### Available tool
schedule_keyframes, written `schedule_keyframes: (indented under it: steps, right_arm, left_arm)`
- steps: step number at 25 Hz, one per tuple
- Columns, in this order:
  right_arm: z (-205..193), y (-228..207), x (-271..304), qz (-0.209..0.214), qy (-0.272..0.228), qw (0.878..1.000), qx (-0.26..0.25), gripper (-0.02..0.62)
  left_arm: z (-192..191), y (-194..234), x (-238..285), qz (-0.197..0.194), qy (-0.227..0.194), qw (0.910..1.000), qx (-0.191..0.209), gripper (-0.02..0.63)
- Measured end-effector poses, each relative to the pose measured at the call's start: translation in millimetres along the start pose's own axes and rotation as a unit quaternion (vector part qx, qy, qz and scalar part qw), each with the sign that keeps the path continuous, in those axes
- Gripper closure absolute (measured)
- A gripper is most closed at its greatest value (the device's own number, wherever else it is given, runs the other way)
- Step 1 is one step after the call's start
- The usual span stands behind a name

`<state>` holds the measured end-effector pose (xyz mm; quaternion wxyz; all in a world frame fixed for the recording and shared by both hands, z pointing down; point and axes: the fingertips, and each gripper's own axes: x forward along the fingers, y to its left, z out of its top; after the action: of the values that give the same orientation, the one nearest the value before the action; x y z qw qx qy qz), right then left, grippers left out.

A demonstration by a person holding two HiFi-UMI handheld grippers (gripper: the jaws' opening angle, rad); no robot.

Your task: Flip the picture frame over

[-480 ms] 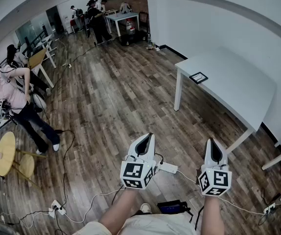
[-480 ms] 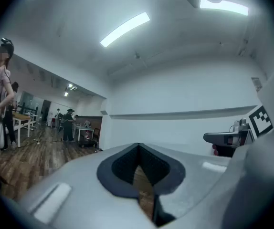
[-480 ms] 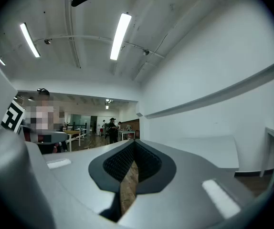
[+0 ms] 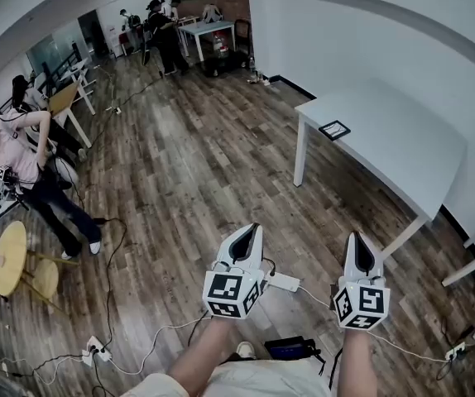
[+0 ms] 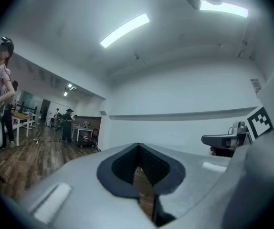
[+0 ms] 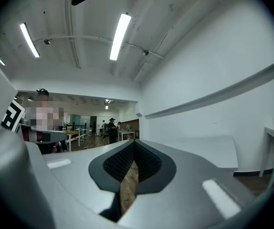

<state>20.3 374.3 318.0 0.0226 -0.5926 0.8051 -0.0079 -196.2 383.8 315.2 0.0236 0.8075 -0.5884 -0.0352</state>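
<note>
Barely anything has changed vs half a sec ago. The left gripper (image 4: 252,228) and right gripper (image 4: 358,238) sit at bottom centre of the head view, in approx the same spots. The right one is maybe a hair lower and further left. Both hang over the wood floor (image 4: 196,172), pointing up-frame. The person (image 4: 22,160) at the left edge has shifted stance slightly; nothing else moved.

Jaws: the left gripper view shows the two dark pads meeting at the tip with nothing btwn them, just a sliver of floor lower down. The right gripper view shows the same: pressed together at the tip, empty.

The picture frame (image 4: 335,130) lies flat on the white worktop (image 4: 395,143), upper right of the head view. It's near the worktop's left edge and well apart from both grippers. It has a dark border and pale centre; can't tell which face is up.

For the task: not started, and no real progress in this interval. My read is the person has to close in on the worktop first, then part the jaws. A frame lying flat prob needs catching at one rim before it can be turned.
</note>
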Motion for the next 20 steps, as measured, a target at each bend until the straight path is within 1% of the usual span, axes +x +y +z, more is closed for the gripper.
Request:
schedule_keyframes:
  steps: [3, 7, 12, 16, 20]
  right_arm:
    - [-0.3, 0.9, -1.5, 0.001, 0.003, 1.0, -0.006, 0.574]
    - [-3.6, -4.2, -3.4, 0.001, 0.006, 1.0, -0.005, 0.572]
    - [-6.9, -15.3, -6.9, -0.002, 0.006, 1.0, -0.003, 0.572]
    - [-11.2, -28.5, -11.1, -0.001, 0.005, 1.0, 0.006, 0.572]
    - [-14.7, -48.6, -12.5, -0.003, 0.005, 1.0, 0.017, 0.571]
  left_arm:
    - [-2.9, -0.5, -0.1, 0.005, 0.01, 0.9999, -0.001, 0.603]
    - [-9.7, -2.7, 4.3, 0.014, 0.023, 0.9994, -0.021, 0.604]
    - [-13.6, -18.5, 9.4, 0.005, 0.026, 0.9996, 0.001, 0.604]
    - [-14.8, -35.6, 14.7, -0.009, 0.017, 0.9998, -0.003, 0.604]
    - [-14.7, -52.3, 25.3, -0.012, 0.013, 0.9998, 0.0, 0.604]
